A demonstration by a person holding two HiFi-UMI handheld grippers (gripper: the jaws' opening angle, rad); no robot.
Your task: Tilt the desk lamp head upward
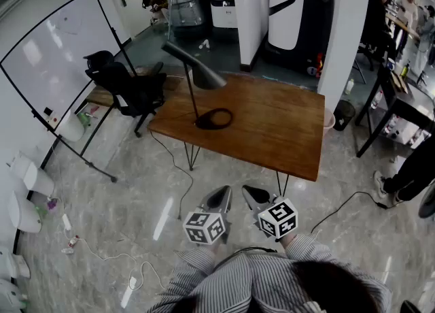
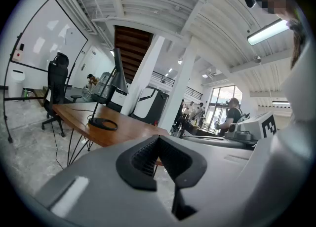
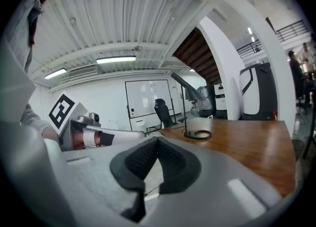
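Observation:
A dark desk lamp stands on the left part of a brown wooden table (image 1: 272, 135). It has a ring base (image 1: 215, 119), a thin stem and a cone head (image 1: 197, 71) that slopes down to the right. In the head view both grippers hover over the floor, well short of the table's near edge. My left gripper (image 1: 221, 199) and right gripper (image 1: 253, 196) are side by side, both shut and empty. From the left gripper (image 2: 158, 139) the lamp base (image 2: 102, 123) is far off to the left. The right gripper (image 3: 158, 142) sees the ring base (image 3: 197, 134) ahead on the tabletop.
A black office chair (image 1: 126, 87) and a tilted whiteboard (image 1: 61, 53) stand left of the table. A cable (image 1: 173, 169) runs from the table down across the floor. White pillars (image 1: 343, 26), machines and several people are behind and to the right.

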